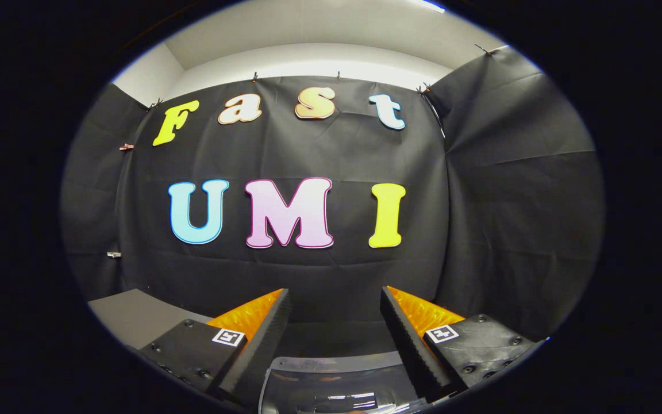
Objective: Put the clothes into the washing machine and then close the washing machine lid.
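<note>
We hold the gripper (335, 322) wide and empty; the clear lid (337, 379) lies below, between its fingers.

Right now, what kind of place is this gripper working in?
Most likely a cloth-walled recording booth, not a real laundry room. Black cloth clipped up under a white wall forms the backdrop, a grey surface sits ahead, and a clear lid, probably the washing machine's, lies below the open gripper.

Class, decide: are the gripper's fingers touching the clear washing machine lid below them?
Cannot tell. In the gripper view the open gripper has its fingers spread either side of the clear lid, which lies low between them; no plain contact or gap shows.
</note>
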`<state>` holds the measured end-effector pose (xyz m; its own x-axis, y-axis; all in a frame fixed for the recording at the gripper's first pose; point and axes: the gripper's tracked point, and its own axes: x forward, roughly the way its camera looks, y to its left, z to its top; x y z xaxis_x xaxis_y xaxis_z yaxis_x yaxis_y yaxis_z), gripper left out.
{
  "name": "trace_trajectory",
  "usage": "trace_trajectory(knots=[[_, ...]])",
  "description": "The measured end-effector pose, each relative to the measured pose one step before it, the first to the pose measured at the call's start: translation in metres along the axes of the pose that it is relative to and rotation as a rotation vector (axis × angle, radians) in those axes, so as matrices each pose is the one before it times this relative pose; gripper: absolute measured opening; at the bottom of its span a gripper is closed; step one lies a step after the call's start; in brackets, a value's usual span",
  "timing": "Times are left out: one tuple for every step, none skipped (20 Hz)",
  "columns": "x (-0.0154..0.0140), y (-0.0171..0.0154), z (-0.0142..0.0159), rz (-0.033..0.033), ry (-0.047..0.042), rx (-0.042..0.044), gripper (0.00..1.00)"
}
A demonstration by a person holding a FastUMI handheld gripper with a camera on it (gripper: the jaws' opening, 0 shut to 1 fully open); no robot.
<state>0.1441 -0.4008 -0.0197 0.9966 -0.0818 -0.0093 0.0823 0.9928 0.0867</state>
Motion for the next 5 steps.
trace_trajectory(knots=[[0.00166,0.00047,-0.00034,0.00102,0.00369,-0.00026,0.98],[0.00022,-0.00035,-0.00149,-0.00079,0.00574,-0.00033,0.98],[0.00043,0.00095,-0.00125,0.00208,0.00473,-0.00064,0.98],[-0.00005,0.00060,-0.00027,0.00041,0.00362,-0.00157,0.98],[0.00005,-0.00008,0.00104,0.00172,-0.00172,-0.00044,0.98]])
